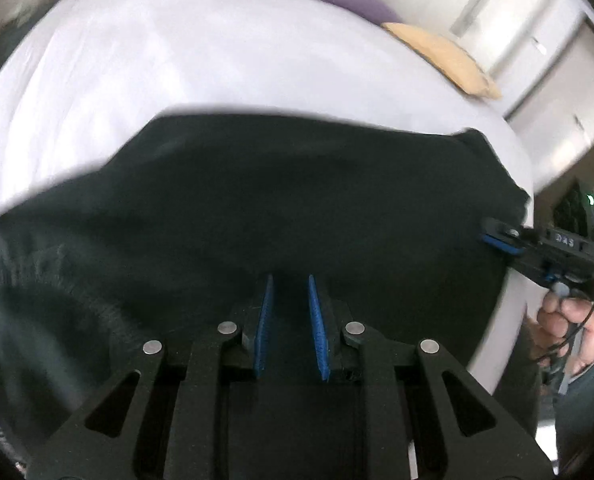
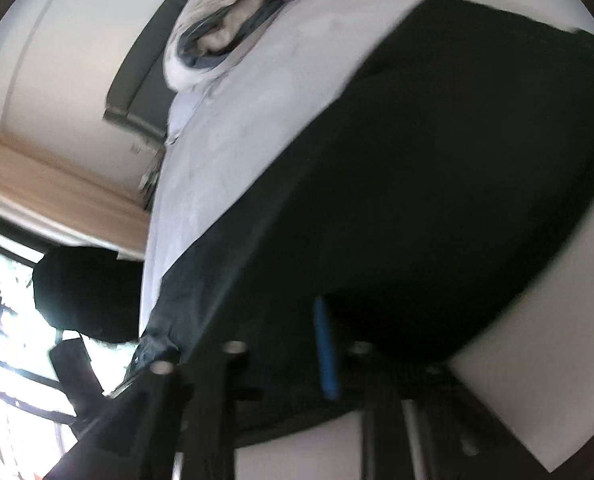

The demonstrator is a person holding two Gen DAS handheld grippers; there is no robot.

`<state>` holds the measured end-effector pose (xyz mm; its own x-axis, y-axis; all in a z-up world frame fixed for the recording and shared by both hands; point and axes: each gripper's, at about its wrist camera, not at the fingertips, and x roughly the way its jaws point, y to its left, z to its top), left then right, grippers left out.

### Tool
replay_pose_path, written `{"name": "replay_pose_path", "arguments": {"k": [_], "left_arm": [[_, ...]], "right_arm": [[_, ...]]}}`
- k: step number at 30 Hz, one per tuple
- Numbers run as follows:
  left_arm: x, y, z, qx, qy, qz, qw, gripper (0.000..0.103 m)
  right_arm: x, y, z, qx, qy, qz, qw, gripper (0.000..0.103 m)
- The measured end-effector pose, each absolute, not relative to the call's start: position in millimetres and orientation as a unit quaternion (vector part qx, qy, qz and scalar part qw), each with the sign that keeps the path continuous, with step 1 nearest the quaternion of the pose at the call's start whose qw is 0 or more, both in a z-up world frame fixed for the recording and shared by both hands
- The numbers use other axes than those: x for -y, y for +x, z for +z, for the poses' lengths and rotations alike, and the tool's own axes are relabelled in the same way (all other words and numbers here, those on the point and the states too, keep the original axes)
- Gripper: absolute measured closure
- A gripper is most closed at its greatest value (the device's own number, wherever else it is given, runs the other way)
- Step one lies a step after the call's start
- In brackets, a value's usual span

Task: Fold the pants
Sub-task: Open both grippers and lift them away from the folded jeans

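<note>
Pants (image 1: 257, 200), black, lie spread on the white bedsheet (image 1: 217, 60), the right gripper (image 1: 497, 240) pinched tight on their edge and the left gripper (image 1: 291, 320) nearly closed over dark cloth, probably so both hands can lift a fold across.

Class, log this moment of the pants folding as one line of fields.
stage: gripping | pants: black, on white bed | left gripper: narrow gap, over fabric | right gripper: shut at pants edge
</note>
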<state>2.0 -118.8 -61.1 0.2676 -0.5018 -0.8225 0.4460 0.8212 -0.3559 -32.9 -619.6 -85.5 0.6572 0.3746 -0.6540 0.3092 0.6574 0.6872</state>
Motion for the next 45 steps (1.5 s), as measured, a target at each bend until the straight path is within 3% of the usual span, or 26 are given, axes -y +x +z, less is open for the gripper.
{"name": "replay_pose_path", "arguments": {"k": [8,10,11,12,13,18,22,25,27,29,30,31,34,36,39,43,45], "left_arm": [[22,-15,-62,-0.524,-0.101,-0.276,0.800,0.085],[13,-22,-53,-0.520,-0.067,-0.242,0.817,0.085],[8,-16,-50,-0.516,-0.073,-0.249,0.816,0.085],[7,-14,-45,-0.513,-0.077,-0.255,0.816,0.085],[12,-10,-38,-0.505,-0.072,-0.259,0.820,0.085],[61,28,-20,-0.489,-0.063,-0.304,0.815,0.085],[103,74,-41,-0.522,-0.028,-0.305,0.796,0.085],[85,112,-71,-0.544,-0.072,-0.274,0.790,0.085],[67,120,-74,-0.535,-0.075,-0.226,0.810,0.085],[46,119,-70,-0.522,-0.086,-0.202,0.824,0.085],[37,114,-65,-0.512,-0.083,-0.189,0.834,0.085],[25,103,-57,-0.498,-0.069,-0.167,0.848,0.085],[-3,68,-46,-0.477,-0.058,-0.147,0.865,0.085],[-22,40,-40,-0.459,-0.039,-0.141,0.876,0.085],[-49,23,-58,-0.473,-0.057,-0.119,0.871,0.085],[-84,24,-80,-0.478,-0.129,-0.128,0.859,0.085],[-90,20,-81,-0.474,-0.130,-0.128,0.861,0.085]], "right_arm": [[687,-87,-82,-0.368,0.447,-0.079,0.812,0.103],[687,-89,-75,-0.376,0.430,-0.089,0.816,0.093],[685,-94,-67,-0.379,0.418,-0.079,0.822,0.072],[676,-90,-58,-0.375,0.413,-0.059,0.828,0.058],[669,-80,-51,-0.372,0.412,-0.043,0.831,0.056],[592,-44,-48,-0.398,0.389,0.067,0.828,0.053],[583,-47,-77,-0.432,0.397,0.058,0.808,0.054],[586,-37,-84,-0.440,0.390,0.058,0.807,0.077],[597,-56,-86,-0.443,0.396,0.049,0.802,0.080],[599,-67,-81,-0.446,0.388,0.036,0.806,0.074],[597,-69,-75,-0.449,0.376,0.035,0.810,0.062],[591,-70,-65,-0.452,0.353,0.037,0.818,0.056],[559,-44,-27,-0.448,0.281,0.086,0.844,0.052],[518,-18,5,-0.443,0.177,0.132,0.869,0.041],[451,31,25,-0.440,0.044,0.199,0.875,0.040],[374,90,15,-0.463,-0.050,0.239,0.852,0.041],[340,114,1,-0.477,-0.074,0.269,0.833,0.050]]}}
